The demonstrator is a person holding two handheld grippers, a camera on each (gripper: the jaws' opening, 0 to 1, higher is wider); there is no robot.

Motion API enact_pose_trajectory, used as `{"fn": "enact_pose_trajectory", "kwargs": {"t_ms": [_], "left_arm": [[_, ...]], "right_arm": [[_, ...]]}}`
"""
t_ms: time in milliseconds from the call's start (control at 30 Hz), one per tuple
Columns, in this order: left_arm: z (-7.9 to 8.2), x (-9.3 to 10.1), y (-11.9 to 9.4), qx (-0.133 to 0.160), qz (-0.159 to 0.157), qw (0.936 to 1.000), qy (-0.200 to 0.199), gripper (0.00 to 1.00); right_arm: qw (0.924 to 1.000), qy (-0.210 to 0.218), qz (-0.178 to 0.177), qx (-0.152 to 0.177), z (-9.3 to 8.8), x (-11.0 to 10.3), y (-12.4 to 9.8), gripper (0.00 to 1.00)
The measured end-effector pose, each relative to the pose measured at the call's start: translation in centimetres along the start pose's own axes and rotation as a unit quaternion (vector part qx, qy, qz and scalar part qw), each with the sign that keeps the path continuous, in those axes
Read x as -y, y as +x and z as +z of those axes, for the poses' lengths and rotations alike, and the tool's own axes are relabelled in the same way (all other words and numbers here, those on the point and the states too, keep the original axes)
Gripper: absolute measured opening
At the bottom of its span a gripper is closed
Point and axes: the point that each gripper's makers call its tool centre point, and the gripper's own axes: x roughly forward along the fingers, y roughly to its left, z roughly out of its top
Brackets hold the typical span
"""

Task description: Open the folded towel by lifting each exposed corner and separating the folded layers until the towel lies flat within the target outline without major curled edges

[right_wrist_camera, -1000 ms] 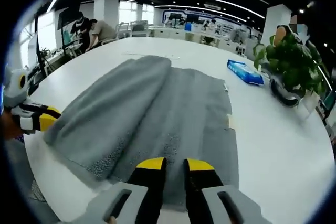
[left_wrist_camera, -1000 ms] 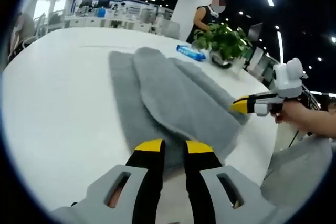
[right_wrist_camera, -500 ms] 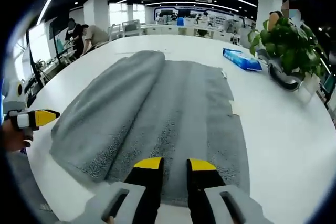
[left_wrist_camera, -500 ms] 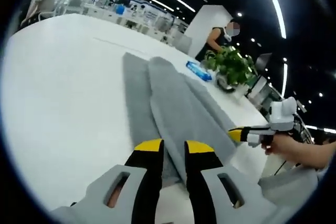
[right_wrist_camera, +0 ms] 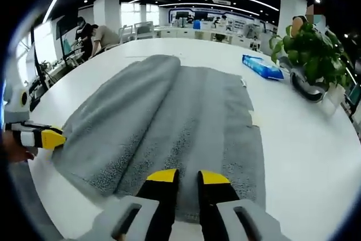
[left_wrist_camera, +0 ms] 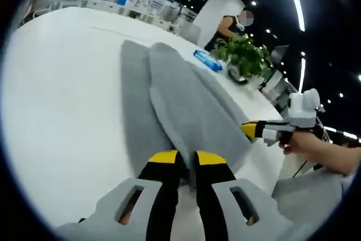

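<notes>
Left gripper (left_wrist_camera: 179,157) low, jaws nearly together; right gripper (right_wrist_camera: 184,176) likewise (narrow gap), a hand (left_wrist_camera: 302,144) gripping its handle.

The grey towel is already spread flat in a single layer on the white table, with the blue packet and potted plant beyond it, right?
Not flat: the grey terry towel still has a folded layer lying over it, as the right gripper view shows. The white table, blue packet and green potted plant are as you say.

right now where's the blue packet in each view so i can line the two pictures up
Left gripper view: the blue packet lies upper centre-right, beyond the grey towel, just left of the potted plant.
Right gripper view: it lies upper right, right of the towel, left of the plant.
Shared landmark: the potted plant.
</notes>
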Motion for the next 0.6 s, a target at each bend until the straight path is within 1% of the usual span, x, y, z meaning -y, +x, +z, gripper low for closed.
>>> {"fn": "enact_pose_trajectory", "kwargs": {"t_ms": [100,233,300,367,400,467,533,600], "left_arm": [[0.1,0.4,0.1,0.005,-0.002,0.9999,0.012,0.02],[0.3,0.3,-0.4,0.007,0.004,0.9995,0.03,0.01],[0.8,-0.2,-0.9,0.009,0.012,0.9994,0.031,0.01],[1.3,-0.2,-1.4,0.013,0.013,0.9994,0.03,0.01],[1.4,-0.2,-1.5,0.013,0.017,0.9992,0.034,0.01],[1.5,-0.6,-1.8,0.006,0.03,0.9977,0.06,0.01],[1.7,-1.1,-2.2,0.009,0.041,0.9963,0.075,0.01],[2.0,-1.3,-2.7,0.014,0.047,0.9957,0.078,0.01]], "right_arm": [[1.0,0.0,0.0,0.001,0.0,0.0,0.0,0.11],[1.0,-0.002,0.002,0.002,0.0,0.0,0.0,0.11],[1.0,-0.001,0.002,0.002,0.0,0.0,0.0,0.11],[1.0,-0.002,0.003,0.002,0.0,0.0,0.0,0.1],[1.0,-0.002,0.004,0.002,0.0,0.0,0.0,0.1],[1.0,-0.003,0.005,0.003,0.0,-0.1,0.0,0.1],[0.9999,-0.007,0.007,0.005,0.0,-0.1,0.0,0.1],[0.9999,-0.008,0.008,0.006,0.0,-0.1,0.0,0.1]]}}
